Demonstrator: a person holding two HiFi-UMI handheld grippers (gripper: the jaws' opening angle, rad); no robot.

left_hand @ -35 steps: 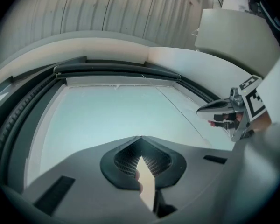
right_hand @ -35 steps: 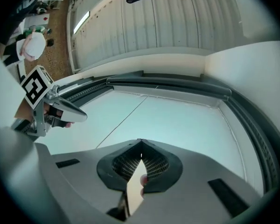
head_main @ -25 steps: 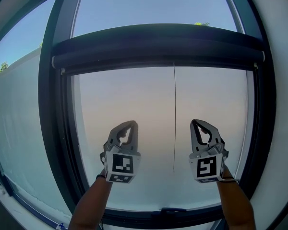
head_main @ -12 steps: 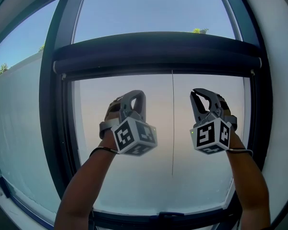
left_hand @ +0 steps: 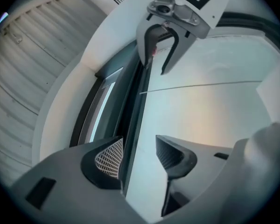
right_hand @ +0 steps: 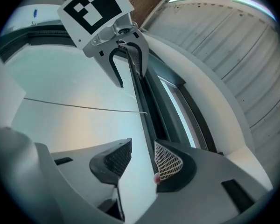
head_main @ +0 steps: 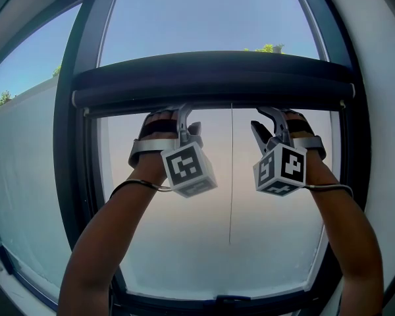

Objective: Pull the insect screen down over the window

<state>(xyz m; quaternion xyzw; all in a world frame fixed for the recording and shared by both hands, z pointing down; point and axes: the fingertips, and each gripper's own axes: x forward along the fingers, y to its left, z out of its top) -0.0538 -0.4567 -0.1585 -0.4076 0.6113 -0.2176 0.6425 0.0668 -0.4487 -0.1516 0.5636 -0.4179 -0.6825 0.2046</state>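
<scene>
At the far left we see a side pane [head_main: 26, 176] with a pale wall behind it, then the dark frame post [head_main: 72, 150] of the window [head_main: 204, 242]. Next comes our left gripper [left_hand: 139, 152], raised to the underside of the rolled-up insect screen [head_main: 210, 74]. Its jaws have just been opening and stand wide apart. The screen's thin bottom rail [head_main: 217, 104] runs between them, close by one pad but not clamped. The gripper's marker cube and our forearm cover part of the glass. A thin cord [head_main: 231, 176] hangs straight down the middle, between the two grippers and touching neither. To its right, our right gripper [right_hand: 142, 158] is held up the same way. Its jaws have just been opening to a moderate gap, and the same rail passes between the pads unpinched. Beyond it stand the right frame post [head_main: 362, 143] and a white reveal [head_main: 392, 110].

The insect screen is fully rolled into a dark, rounded housing. It spans the window from post to post in its upper part, with blue sky above and pale, hazy glass below.
</scene>
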